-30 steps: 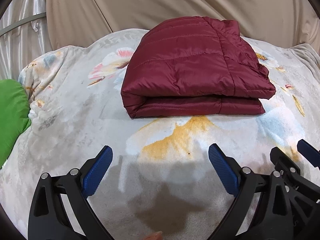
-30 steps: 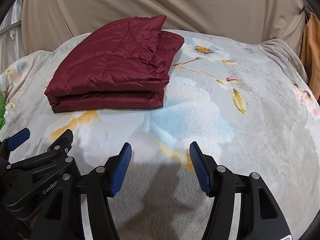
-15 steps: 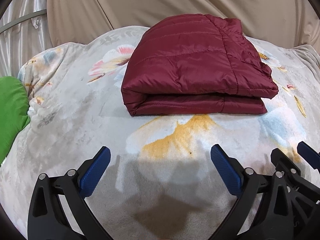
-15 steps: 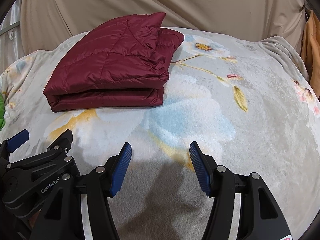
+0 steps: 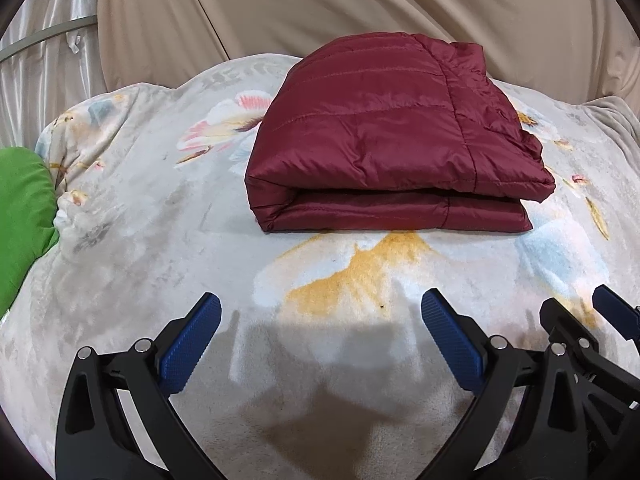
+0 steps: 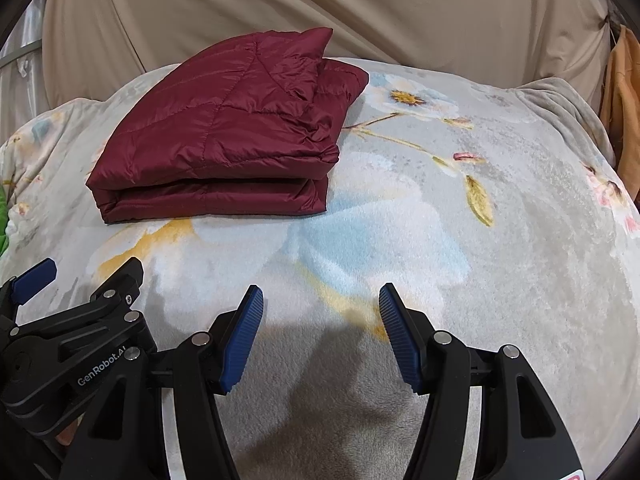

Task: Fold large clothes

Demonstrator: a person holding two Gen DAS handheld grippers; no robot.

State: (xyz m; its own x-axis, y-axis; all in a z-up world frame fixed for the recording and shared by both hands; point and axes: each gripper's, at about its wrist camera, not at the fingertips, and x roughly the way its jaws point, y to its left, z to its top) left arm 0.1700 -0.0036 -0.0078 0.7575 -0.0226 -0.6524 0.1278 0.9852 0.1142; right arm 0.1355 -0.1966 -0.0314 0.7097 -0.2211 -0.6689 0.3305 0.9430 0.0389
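A green cloth (image 5: 22, 216) was cut off by the left edge; an orange fabric (image 6: 624, 120) ran past the right edge, its shape unclear.

"GenRobot.AI" — white lettering on the left gripper (image 6: 80, 304).

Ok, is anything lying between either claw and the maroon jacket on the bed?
Nothing visible. Only bare floral blanket lies between the open left claw, the open right claw and the folded maroon jacket.
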